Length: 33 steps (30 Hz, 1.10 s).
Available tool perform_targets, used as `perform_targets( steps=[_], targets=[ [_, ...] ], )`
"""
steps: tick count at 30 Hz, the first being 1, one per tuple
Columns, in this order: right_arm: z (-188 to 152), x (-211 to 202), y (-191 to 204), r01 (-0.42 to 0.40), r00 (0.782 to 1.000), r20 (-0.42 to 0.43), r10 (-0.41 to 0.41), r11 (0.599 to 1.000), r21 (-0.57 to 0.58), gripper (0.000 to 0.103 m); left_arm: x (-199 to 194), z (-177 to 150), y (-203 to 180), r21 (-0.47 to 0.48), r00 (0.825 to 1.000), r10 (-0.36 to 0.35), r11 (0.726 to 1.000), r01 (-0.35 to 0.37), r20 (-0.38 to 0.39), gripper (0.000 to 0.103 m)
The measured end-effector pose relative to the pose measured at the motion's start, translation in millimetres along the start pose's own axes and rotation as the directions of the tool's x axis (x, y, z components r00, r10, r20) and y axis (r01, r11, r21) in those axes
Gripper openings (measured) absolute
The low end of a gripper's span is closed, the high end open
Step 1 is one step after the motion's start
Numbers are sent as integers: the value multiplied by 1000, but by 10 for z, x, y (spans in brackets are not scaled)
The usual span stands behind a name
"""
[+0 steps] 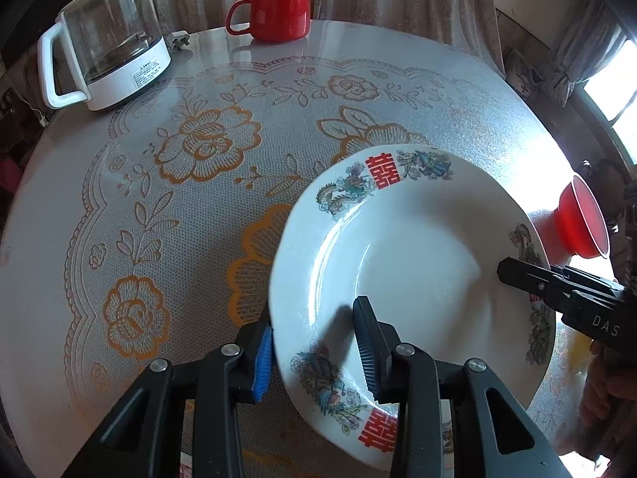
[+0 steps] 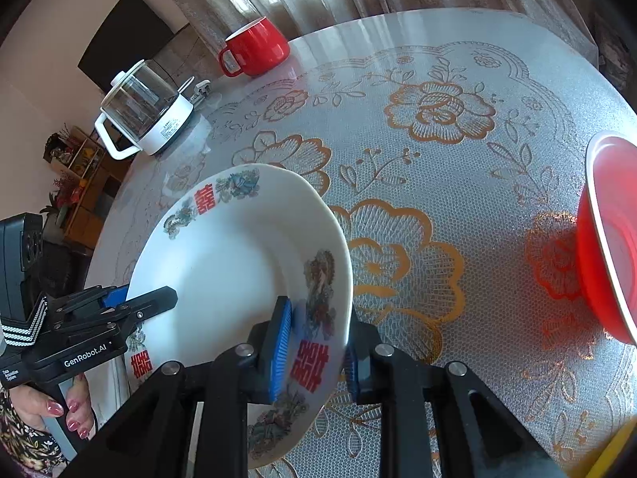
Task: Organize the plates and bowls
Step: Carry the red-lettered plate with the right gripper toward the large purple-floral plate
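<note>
Plate: a round, glossy white ceramic plate (image 1: 402, 255) with a broad flat rim and a shallow well; printed birds, flowers and red double-happiness characters ring the rim. It is tilted, held above the table between both tongs.
Left tongs: the left gripper (image 1: 314, 352) straddles the plate's rim at 6 o'clock in the left wrist view, jaws narrow; the blue ribbed pad sits under the rim and the black ribbed finger lies on the glazed face. Whether both pads press I cannot tell.
Right tongs: the right gripper (image 2: 314, 354) is clamped narrow on the plate's rim at 6 o'clock in its own view, a blue ribbed pad on each face of the rim.
Table: a round table (image 1: 99, 207) under a translucent, embossed lace-pattern cover with gold flower outlines.
Red bowl: a smooth red bowl (image 2: 609, 235) with a pale lip, at 3 o'clock in the right wrist view, apart from the plate.
Mug: a glossy red mug (image 1: 278, 14) at 12 o'clock, near the far edge.
Kettle: a clear glass kettle (image 1: 107, 40) with white plastic base and handle, at 10 o'clock.
Hand: a hand (image 2: 59, 406) with painted nails grips the left gripper's handle.
</note>
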State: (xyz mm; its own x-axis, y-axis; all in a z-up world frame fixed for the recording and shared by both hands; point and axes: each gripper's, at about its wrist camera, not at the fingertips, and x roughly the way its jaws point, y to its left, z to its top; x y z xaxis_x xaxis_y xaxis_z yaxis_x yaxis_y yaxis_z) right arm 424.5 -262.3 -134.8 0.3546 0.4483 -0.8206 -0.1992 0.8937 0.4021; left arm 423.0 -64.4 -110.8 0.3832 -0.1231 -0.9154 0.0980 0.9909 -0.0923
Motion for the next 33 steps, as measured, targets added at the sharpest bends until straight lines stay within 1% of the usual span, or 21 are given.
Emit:
perform_targets(
  steps=[3,6,11,15,20,22,24,26,27,29,30,31,32,33],
  targets=[
    [-14,-16,5,6,1000,-5,-6,1000,15,22,-54,-42,-24,20,1000,22,1000,-23,12,36],
    [-52,-48,26,9,1000,-6,-9,1000,6,22,-102,-89,-30,16,1000,24,1000,-25,19,36],
    [-113,-101,52,16,1000,-9,-16,1000,17,21,-175,-188,-23,8,1000,6,1000,-6,23,36],
    [-171,-197,25,-7,1000,2,7,999,39,18,-221,-275,-18,0,999,-19,1000,19,28,36],
    [-249,-220,-3,-18,1000,1,18,999,49,18,-229,-279,-66,16,999,-9,1000,8,37,36],
    [-267,-201,-36,-30,1000,1,30,998,61,18,-225,-262,-64,22,999,-22,1000,21,33,36],
    [-281,-185,-59,-39,999,3,39,997,63,18,-191,-241,-53,26,999,-43,999,42,22,39],
    [-295,-160,-80,-46,999,2,46,997,66,19,-136,-235,-75,29,998,-58,998,58,-1,44],
    [-298,-150,-88,-55,999,2,55,996,70,20,-109,-231,-97,32,999,-53,998,53,-6,46],
    [-296,-138,-84,-61,998,2,61,996,60,21,-87,-245,-150,52,1000,-20,998,20,5,47],
    [-289,-136,-75,-58,998,3,58,997,52,21,-86,-250,-158,50,1000,-12,999,11,13,47],
    [-283,-135,-65,-55,999,4,55,998,44,21,-88,-250,-146,36,1000,-12,999,11,14,45],
    [-279,-134,-59,-51,999,4,51,998,40,21,-94,-249,-125,22,1000,-14,1000,14,14,41],
    [-272,-134,-54,-46,999,1,46,998,35,21,-108,-252,-102,11,1000,-23,1000,23,11,39]
  ],
)
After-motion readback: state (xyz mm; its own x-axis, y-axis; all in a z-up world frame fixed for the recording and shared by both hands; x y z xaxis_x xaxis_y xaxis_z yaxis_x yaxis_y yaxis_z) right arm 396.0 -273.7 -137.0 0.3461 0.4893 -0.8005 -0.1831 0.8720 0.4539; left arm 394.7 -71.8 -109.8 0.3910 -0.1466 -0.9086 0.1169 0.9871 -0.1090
